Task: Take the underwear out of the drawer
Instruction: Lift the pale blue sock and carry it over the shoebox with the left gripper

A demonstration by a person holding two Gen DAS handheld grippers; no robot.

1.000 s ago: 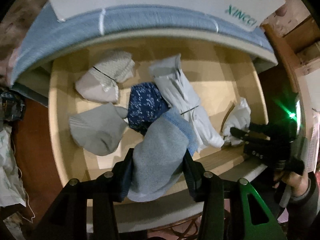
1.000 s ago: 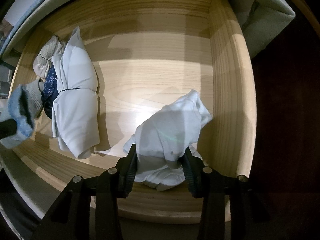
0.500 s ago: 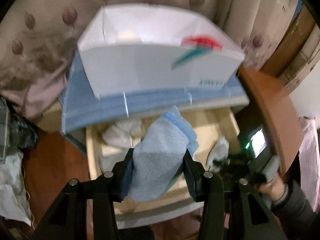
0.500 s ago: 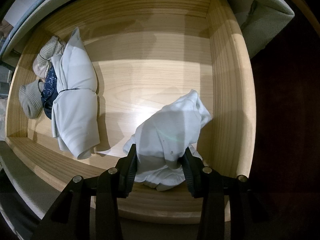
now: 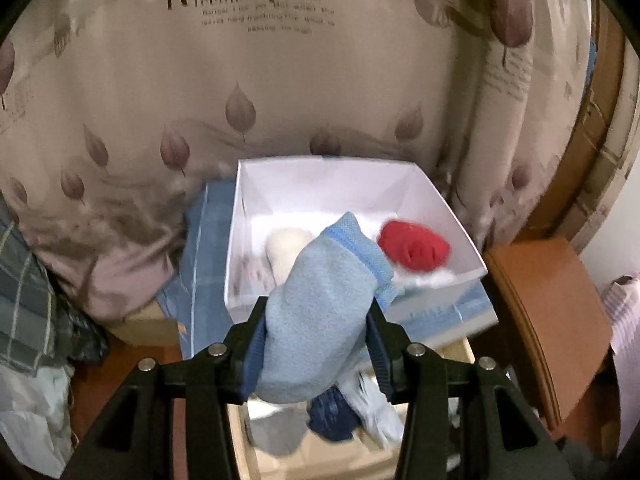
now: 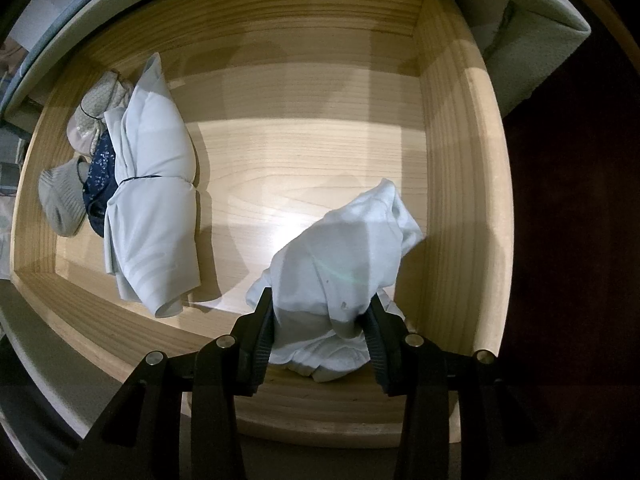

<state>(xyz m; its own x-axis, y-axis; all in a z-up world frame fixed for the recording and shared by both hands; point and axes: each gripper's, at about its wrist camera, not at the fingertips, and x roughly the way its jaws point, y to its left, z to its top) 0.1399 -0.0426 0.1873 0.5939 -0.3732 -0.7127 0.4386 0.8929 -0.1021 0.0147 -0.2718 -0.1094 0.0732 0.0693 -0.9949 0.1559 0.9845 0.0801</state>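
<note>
The left gripper (image 5: 316,344) is closed on a light blue rolled garment (image 5: 324,312), held above the drawer (image 5: 256,452). The white box (image 5: 440,216) lies just beyond and a little below it, so the drop is probably forward. The right gripper (image 6: 320,332) points down into the drawer, its jaws pressed on a white garment (image 6: 344,256) in the near right corner, the cloth stretching away from the tongs.

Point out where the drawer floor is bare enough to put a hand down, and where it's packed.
Bare: the middle of the drawer, between the pale folded bundle and the white garment that the right gripper grips, back to the rear wall. Crowded: the left end, where the grey piece, navy piece and beige piece bunch against the bundle.
</note>
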